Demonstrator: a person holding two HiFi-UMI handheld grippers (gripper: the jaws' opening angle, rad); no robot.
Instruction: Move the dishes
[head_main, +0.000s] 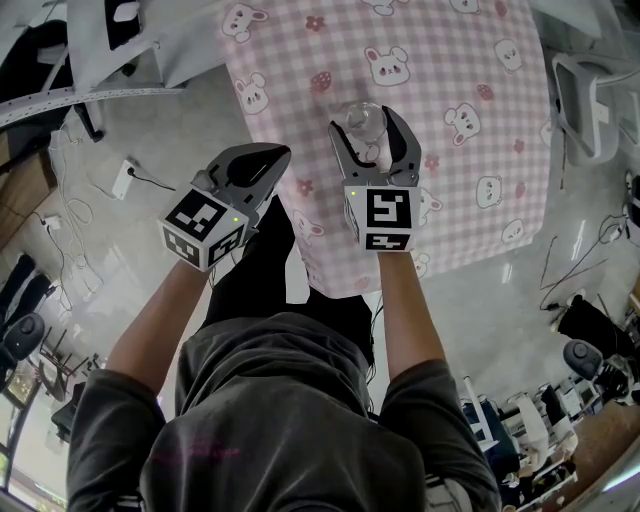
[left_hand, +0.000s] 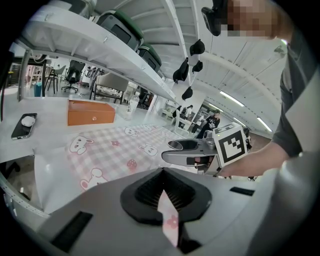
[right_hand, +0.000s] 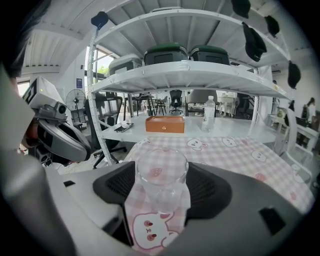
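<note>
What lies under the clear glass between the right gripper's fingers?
Under the clear drinking glass the pink checked tablecloth with bunny print shows through. Whether the glass base touches the cloth cannot be seen.

Tablecloth (head_main: 420, 120) was pink & white checks w/ white bunnies, red strawberries & little pink flowers. Glass (right_hand: 161, 180) was clear, checks showed thru it. Left gripper (head_main: 280, 153) & right gripper (head_main: 365, 120) were grey w/ black pads (right_hand: 210, 187) inside. Each had a marker cube (head_main: 203, 228) of black & white squares. Person's shirt (head_main: 270, 400) was dark grey. Box (right_hand: 165, 124) at the back was orange. Floor (head_main: 150, 270) was pale grey.
</note>
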